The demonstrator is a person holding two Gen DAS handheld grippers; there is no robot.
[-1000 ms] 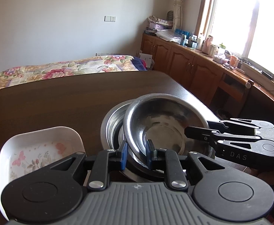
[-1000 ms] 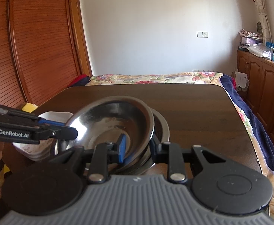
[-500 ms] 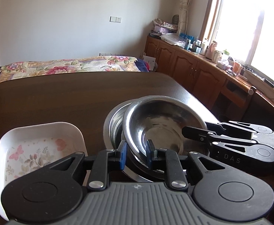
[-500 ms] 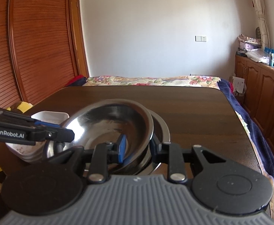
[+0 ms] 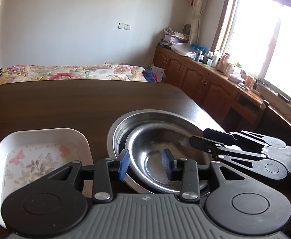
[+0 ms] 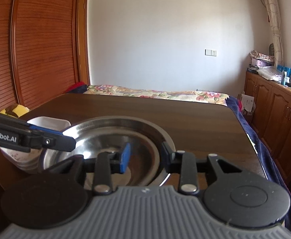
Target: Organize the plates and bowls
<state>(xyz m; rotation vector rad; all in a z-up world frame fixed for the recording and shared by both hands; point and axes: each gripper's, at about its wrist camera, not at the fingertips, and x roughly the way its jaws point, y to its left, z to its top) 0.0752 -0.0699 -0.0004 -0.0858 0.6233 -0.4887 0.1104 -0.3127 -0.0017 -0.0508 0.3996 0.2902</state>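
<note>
Window light solely beside left gripper (image 5: 145, 164)

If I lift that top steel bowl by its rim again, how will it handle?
The top steel bowl looks thin and polished, so probably light, rigid and slippery between pads. It sits nested in the lower steel bowl, so it may slide or clatter rather than tip. Both the left gripper and right gripper are open.

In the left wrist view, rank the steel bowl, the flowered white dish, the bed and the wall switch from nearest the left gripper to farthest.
From the left gripper:
1. Steel bowl, its near rim between the open fingers.
2. Flowered white dish, just left, on the table.
3. Bed, beyond the table's far edge.
4. Wall switch, on the back wall above the bed.
</note>
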